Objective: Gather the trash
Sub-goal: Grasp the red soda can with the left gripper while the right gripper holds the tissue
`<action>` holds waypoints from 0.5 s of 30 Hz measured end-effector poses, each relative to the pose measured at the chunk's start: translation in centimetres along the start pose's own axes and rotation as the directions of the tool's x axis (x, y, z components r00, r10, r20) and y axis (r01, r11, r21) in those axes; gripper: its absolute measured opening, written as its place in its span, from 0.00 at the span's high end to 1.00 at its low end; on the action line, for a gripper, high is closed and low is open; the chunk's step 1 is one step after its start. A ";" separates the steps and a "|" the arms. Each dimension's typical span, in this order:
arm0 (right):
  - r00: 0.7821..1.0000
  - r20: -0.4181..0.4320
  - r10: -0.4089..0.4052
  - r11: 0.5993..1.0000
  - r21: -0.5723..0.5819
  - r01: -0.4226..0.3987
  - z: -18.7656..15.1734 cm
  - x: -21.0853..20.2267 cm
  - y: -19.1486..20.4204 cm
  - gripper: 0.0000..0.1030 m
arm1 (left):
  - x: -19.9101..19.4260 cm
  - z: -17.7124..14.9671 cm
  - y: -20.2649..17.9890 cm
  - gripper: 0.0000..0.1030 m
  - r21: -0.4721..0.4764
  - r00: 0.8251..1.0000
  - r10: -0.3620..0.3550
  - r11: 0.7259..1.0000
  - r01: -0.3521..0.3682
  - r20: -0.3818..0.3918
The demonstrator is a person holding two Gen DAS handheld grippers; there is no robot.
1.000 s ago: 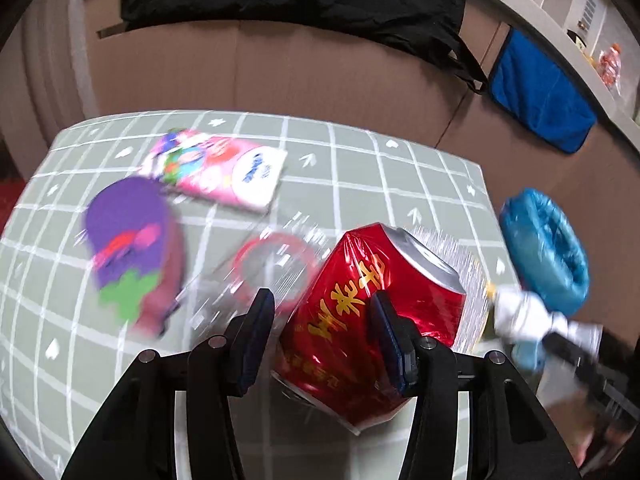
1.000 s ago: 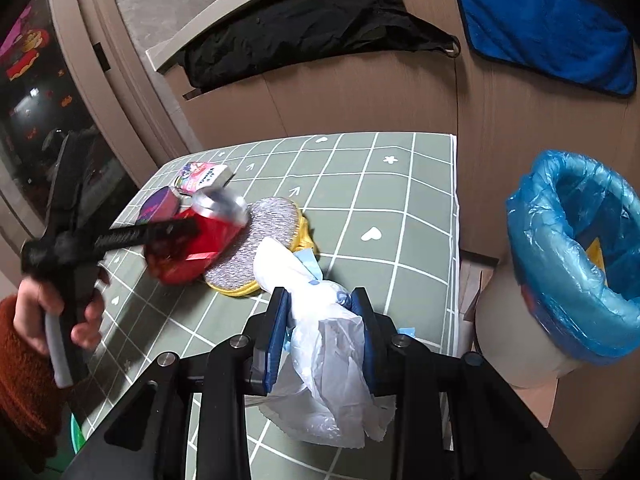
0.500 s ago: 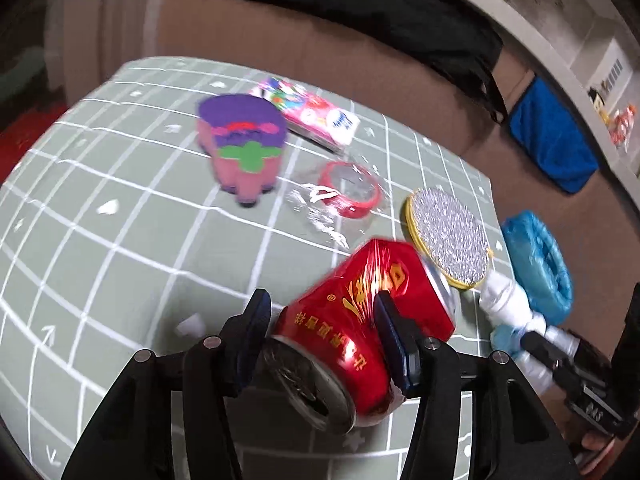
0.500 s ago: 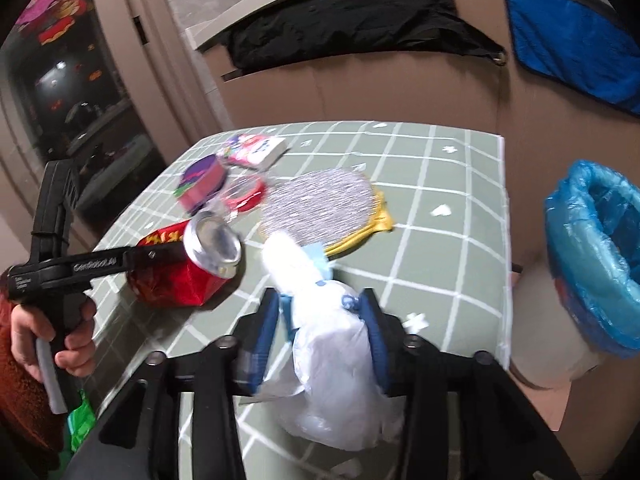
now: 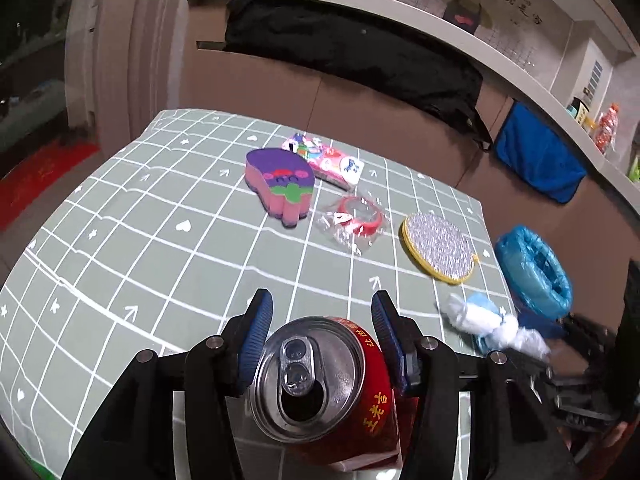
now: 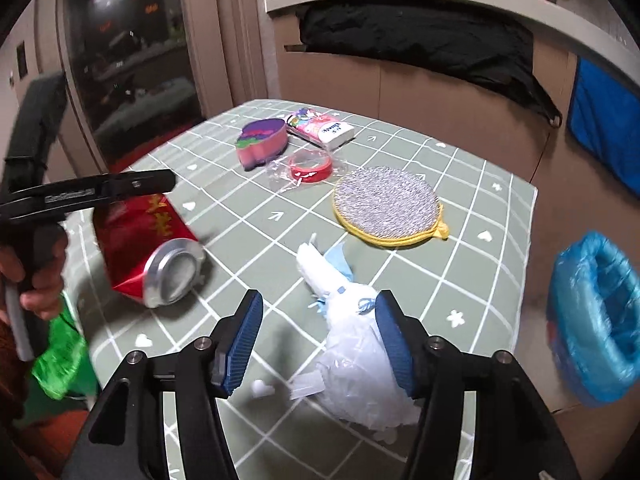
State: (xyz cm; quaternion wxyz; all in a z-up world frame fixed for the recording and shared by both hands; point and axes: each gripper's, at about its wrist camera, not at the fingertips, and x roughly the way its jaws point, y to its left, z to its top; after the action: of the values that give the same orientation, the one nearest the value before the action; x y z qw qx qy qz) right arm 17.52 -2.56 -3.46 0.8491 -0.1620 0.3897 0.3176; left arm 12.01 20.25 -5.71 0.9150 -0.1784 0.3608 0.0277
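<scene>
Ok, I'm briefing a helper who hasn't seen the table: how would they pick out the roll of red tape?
Start at the green checked table. Near its middle, the roll of red tape lies flat between the round silver scrubber with a yellow rim and the pink-and-purple sponge. It is the only ring there, red and in crinkly clear wrap.

Gridded table (image 6: pixel 472 216), scrubber (image 6: pixel 386 204), tape (image 6: pixel 310 165), perhaps tissues (image 6: pixel 324 128)
</scene>
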 end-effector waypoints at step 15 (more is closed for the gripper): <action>0.999 -0.033 0.043 0.992 0.123 -0.039 0.5 0.8 -1.9 0.70 | -5.4 -0.4 2.6 0.48 -0.029 0.998 -0.013 0.999 0.015 0.067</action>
State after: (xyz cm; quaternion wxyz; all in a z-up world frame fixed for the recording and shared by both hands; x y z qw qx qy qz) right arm 19.48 -3.42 -3.67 0.8437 -0.1072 0.4267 0.3076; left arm 7.30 22.93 -3.12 0.9241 -0.1931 0.3281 0.0326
